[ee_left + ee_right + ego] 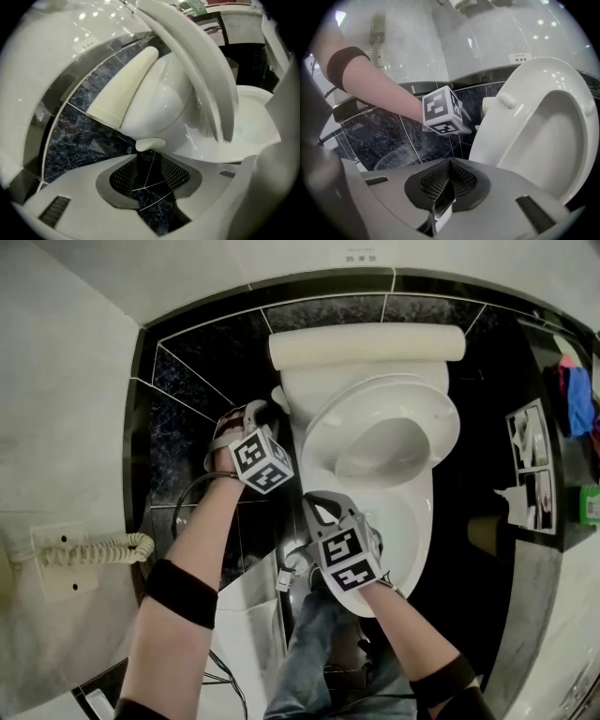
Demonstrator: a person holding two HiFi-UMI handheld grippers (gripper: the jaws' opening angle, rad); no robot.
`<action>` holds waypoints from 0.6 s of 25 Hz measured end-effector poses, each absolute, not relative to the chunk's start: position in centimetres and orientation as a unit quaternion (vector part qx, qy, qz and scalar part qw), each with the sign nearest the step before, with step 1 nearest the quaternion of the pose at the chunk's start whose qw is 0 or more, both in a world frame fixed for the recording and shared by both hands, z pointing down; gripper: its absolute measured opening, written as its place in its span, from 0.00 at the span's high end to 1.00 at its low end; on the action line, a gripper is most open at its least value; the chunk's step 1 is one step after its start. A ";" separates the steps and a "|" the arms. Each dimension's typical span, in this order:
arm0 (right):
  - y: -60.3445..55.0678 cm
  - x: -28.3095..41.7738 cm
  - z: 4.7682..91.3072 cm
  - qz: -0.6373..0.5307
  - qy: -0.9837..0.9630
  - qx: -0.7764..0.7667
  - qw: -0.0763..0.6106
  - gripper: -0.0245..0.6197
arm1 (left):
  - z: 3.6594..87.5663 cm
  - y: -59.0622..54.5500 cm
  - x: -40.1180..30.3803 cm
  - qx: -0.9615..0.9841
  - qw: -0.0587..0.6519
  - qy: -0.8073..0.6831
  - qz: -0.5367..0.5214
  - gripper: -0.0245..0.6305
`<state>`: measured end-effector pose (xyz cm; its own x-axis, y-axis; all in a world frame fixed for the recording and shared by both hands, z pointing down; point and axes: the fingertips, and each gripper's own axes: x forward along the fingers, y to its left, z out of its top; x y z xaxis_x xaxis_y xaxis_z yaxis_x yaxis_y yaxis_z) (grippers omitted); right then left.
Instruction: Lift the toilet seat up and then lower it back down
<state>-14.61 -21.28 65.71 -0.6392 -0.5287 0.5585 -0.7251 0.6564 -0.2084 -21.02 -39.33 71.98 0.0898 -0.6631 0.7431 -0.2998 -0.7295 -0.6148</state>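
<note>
I see my left gripper (147, 157) low in its view, jaws partly apart and empty near the flush lever (150, 143), my right gripper (450, 161) pinched together on nothing, and the toilet seat (321, 439) tilted up at head-view centre.

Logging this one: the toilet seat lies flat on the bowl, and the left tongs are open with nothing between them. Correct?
Not quite. The toilet seat is not flat: it stands tilted up off the bowl, underside showing, as the right gripper view shows. The left tongs are indeed open with nothing between them.
</note>
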 end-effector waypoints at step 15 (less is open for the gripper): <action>-12.1 -6.1 54.3 0.178 -0.877 0.372 0.246 0.94 | 55.0 -21.5 -17.8 -0.767 0.009 0.478 -0.429 0.96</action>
<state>-6.14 -12.07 54.35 -0.6023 -0.5642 0.5647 -0.7397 0.6605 -0.1290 -17.83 -21.53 55.05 0.1757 -0.7403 0.6489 -0.7255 -0.5429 -0.4230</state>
